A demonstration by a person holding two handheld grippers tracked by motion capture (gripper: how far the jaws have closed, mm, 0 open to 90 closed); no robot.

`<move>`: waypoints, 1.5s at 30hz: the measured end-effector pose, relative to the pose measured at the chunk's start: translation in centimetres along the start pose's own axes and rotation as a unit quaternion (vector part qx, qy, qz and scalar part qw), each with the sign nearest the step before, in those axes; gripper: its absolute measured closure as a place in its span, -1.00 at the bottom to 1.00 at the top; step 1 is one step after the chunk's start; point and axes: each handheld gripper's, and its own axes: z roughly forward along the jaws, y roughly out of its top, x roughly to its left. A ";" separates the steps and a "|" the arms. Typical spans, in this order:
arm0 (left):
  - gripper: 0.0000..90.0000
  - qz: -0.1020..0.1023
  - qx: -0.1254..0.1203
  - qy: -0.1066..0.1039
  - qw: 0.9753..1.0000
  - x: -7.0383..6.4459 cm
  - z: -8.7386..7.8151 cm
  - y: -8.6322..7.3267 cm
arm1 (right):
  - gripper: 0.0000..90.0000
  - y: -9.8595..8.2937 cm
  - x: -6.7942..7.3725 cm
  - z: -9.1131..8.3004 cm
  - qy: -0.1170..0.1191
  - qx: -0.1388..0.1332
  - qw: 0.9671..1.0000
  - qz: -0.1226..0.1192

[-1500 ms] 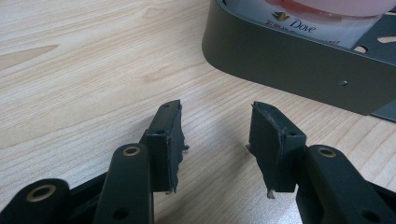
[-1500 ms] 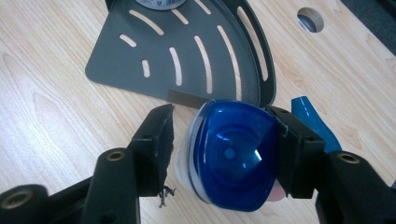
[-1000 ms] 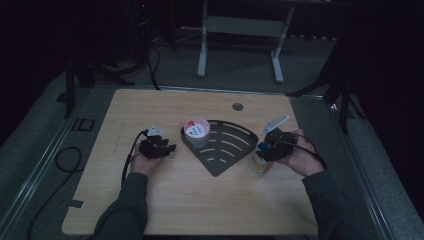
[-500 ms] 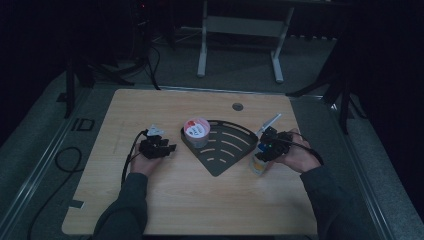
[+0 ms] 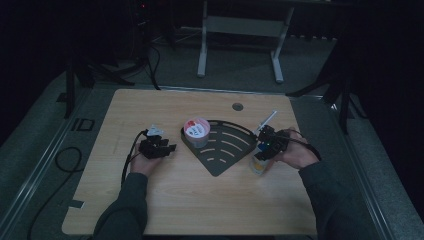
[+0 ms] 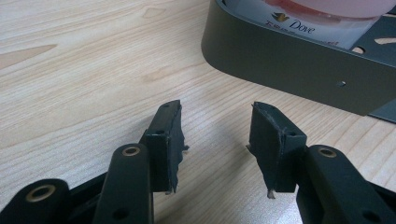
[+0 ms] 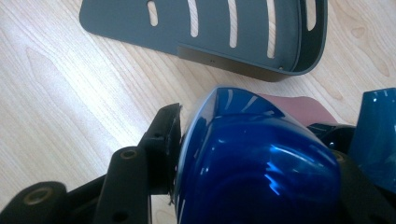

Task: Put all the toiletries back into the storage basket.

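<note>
A dark fan-shaped slotted tray [image 5: 227,150] lies mid-table, with a pink-lidded Dove jar [image 5: 197,131] standing in its left corner. My left gripper [image 5: 169,148] rests on the wood just left of the tray; in the left gripper view the gripper [image 6: 217,126] is open and holds nothing, and the tray wall [image 6: 280,60] and the jar [image 6: 322,18] lie just ahead. At the tray's right edge, my right gripper [image 5: 267,146] is shut on the glossy blue cap [image 7: 257,158] of a yellowish bottle [image 5: 258,164] that stands on the table. That tray [image 7: 224,28] lies beyond the cap.
The table is light wood with a round grommet hole [image 5: 238,106] near its far edge. A thin white rod [image 5: 268,120] sticks out behind the right gripper. A cable [image 5: 131,157] trails from the left gripper. Beyond the table stand a metal frame and dark floor.
My right gripper with the bottle has shifted slightly left, toward the tray's edge. The left gripper has not moved.
</note>
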 end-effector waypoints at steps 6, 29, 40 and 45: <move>0.19 0.000 0.000 0.000 1.000 0.0 0.0 0.0 | 0.13 0.2 -0.1 0.0 0.005 0.013 1.000 -0.004; 0.19 -0.002 0.000 -0.002 1.000 0.1 0.0 0.0 | 0.20 1.0 0.3 0.0 0.010 0.029 0.999 -0.034; 0.19 -0.006 -0.001 -0.004 1.000 0.1 0.0 0.0 | 0.21 1.7 1.0 0.1 0.003 0.028 0.999 -0.044; 0.19 -0.005 -0.001 -0.004 1.000 0.1 0.0 0.0 | 0.21 2.0 1.4 -0.4 0.013 0.022 0.998 -0.052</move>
